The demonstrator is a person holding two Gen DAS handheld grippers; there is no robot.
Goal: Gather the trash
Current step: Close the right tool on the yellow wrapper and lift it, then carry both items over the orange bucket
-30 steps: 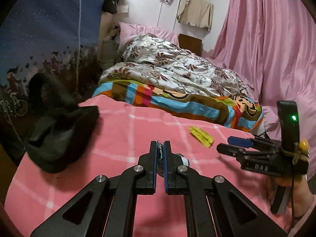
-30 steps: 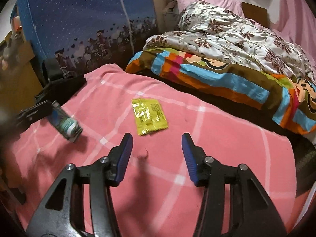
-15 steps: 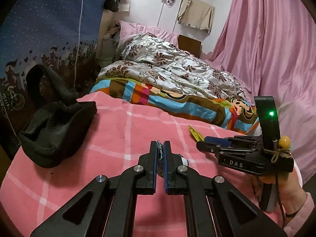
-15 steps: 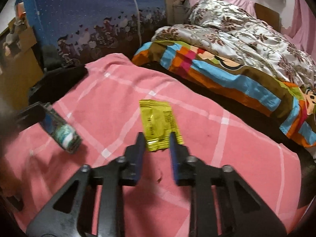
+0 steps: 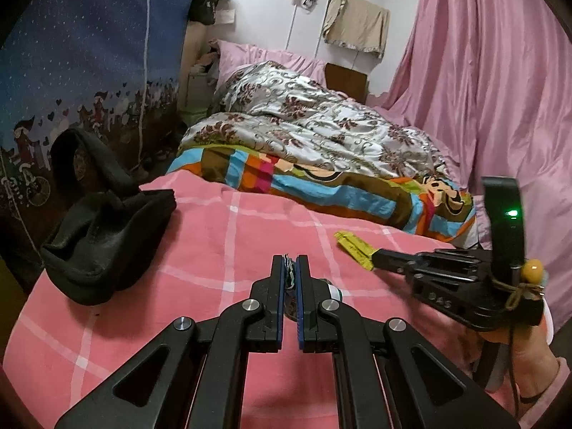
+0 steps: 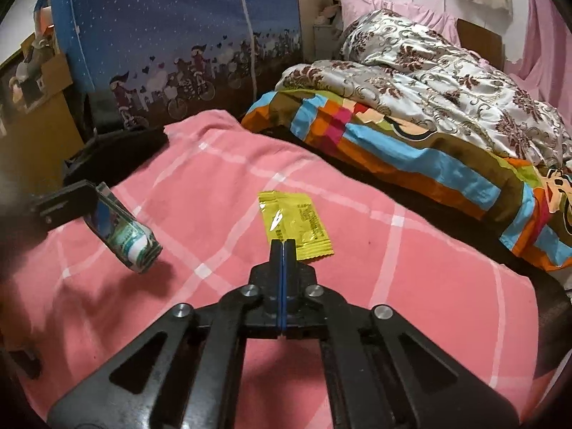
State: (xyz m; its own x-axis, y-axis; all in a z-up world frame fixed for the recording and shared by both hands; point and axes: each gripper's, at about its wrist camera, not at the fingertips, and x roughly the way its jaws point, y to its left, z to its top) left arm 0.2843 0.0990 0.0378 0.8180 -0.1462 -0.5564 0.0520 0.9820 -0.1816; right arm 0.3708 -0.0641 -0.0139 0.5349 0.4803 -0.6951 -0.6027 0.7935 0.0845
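A yellow sachet lies flat on the pink checked blanket. My right gripper is shut, its tips pinching the sachet's near edge. From the left wrist view the same sachet pokes out of my right gripper, which a hand holds. My left gripper is shut on a squashed green and blue wrapper, held a little above the blanket. In the right wrist view that wrapper hangs at the left, casting a shadow below.
A black bag sits open at the blanket's left edge. Behind the blanket lie a striped colourful cover and a floral quilt. A blue patterned panel rises on the left, a pink curtain on the right.
My right gripper moved forward to the yellow sachet and went from open to shut on its near edge. The left gripper kept its hold on the wrapper.
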